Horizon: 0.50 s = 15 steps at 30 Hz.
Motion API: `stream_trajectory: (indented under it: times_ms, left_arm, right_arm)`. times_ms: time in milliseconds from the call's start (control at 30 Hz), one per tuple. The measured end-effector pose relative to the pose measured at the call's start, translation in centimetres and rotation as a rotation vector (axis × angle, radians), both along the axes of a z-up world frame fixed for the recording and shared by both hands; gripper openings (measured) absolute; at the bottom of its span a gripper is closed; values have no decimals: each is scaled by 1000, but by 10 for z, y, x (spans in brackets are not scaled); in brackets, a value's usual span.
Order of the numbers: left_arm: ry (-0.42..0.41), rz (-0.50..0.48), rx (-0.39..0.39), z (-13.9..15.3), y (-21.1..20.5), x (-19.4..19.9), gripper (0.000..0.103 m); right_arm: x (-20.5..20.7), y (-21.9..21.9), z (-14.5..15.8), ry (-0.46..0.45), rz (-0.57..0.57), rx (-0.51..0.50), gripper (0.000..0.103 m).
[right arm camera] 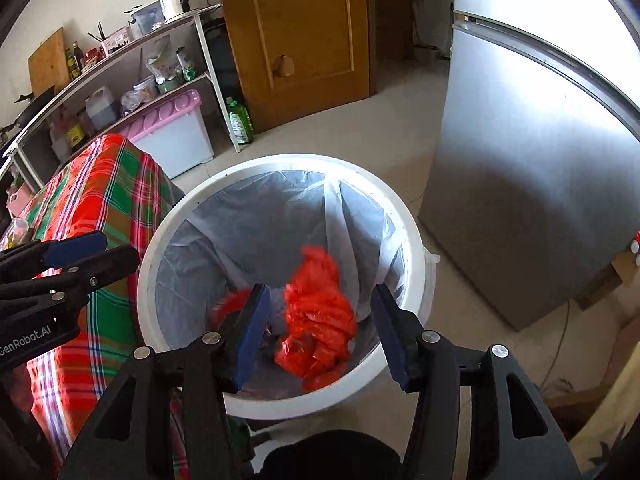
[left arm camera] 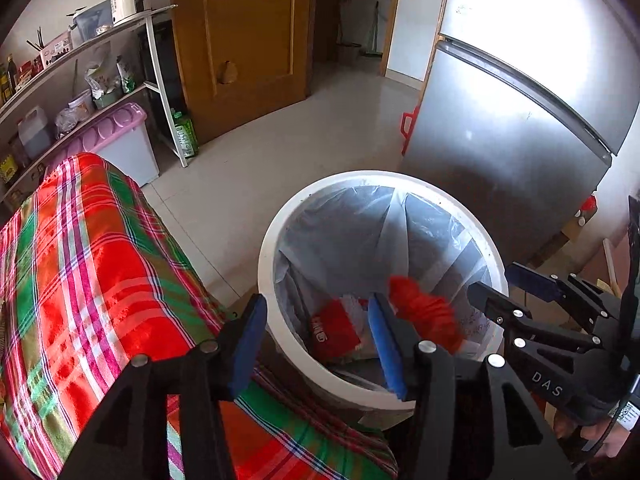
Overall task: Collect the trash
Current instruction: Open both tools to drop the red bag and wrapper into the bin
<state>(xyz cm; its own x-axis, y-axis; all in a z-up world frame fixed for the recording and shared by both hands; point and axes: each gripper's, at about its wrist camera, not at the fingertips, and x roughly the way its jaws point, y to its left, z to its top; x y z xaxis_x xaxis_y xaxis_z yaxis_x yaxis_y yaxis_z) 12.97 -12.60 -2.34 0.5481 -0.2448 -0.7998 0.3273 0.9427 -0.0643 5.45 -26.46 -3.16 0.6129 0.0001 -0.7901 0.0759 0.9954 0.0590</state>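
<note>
A white round trash bin (left arm camera: 280, 232) with a clear liner stands on the floor beside the plaid-covered table; it also shows in the right wrist view (right arm camera: 412, 232). A crumpled red plastic bag (right arm camera: 320, 312) is loose in the air inside the bin mouth, blurred; it also shows in the left wrist view (left arm camera: 424, 312). A red packet (left arm camera: 334, 330) lies at the bin's bottom. My right gripper (right arm camera: 320, 336) is open above the bin, the bag between its fingers but not held. My left gripper (left arm camera: 316, 340) is open and empty over the bin's near-left rim.
A table with a red and green plaid cloth (left arm camera: 92, 264) is left of the bin. A silver fridge (left arm camera: 520, 120) stands right. Shelves (left arm camera: 80, 80) with bottles, a purple-lidded box (left arm camera: 120, 136) and a wooden door (left arm camera: 240, 40) are behind.
</note>
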Motion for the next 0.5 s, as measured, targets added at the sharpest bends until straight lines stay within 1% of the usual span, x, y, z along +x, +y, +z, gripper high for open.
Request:
stream_trajectory:
  times_ms: [100,233,500]
  left_arm:
    - [2,7,-4,1,3,-1,56]
    - [-18,11,-14,8,9,-8,57]
    - [-57,52,-37,24,35,-20,59]
  right_arm:
    - [-1,-1,0,-2,0,-4,55]
    - [-5,1,3,-12,-1,-9,55]
    - [-15,14,14,-50,14,0,55]
